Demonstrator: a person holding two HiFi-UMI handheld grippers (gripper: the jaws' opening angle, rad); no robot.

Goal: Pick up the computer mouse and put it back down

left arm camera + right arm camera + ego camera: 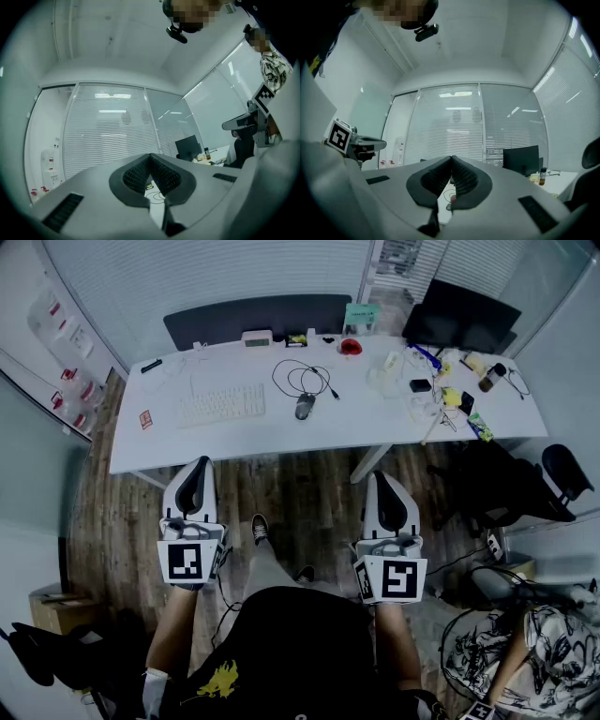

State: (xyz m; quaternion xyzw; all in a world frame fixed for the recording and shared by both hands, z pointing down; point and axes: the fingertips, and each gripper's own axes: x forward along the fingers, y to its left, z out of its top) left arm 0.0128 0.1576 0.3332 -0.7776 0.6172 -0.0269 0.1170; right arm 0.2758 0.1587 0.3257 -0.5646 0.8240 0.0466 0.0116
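Observation:
The dark computer mouse [305,406] lies near the middle of the white desk [234,442], its black cable [302,377] looped behind it. Both grippers hang over the wooden floor in front of the desk, well short of the mouse. My left gripper [198,463] is shut and holds nothing; in the left gripper view its jaws [150,155] meet at the tips. My right gripper [383,476] is also shut and empty, its ribbed pads [461,176] pressed together. Through the slit below the left jaws, a piece of the cable loop [157,196] shows on the desk.
A white keyboard [222,404] lies left of the mouse. A black monitor [459,315] and small clutter [441,395] fill the desk's right end, with a red object [351,347] at the back. A dark chair [511,488] stands to the right, and a desk leg [370,463] lies ahead of the right gripper.

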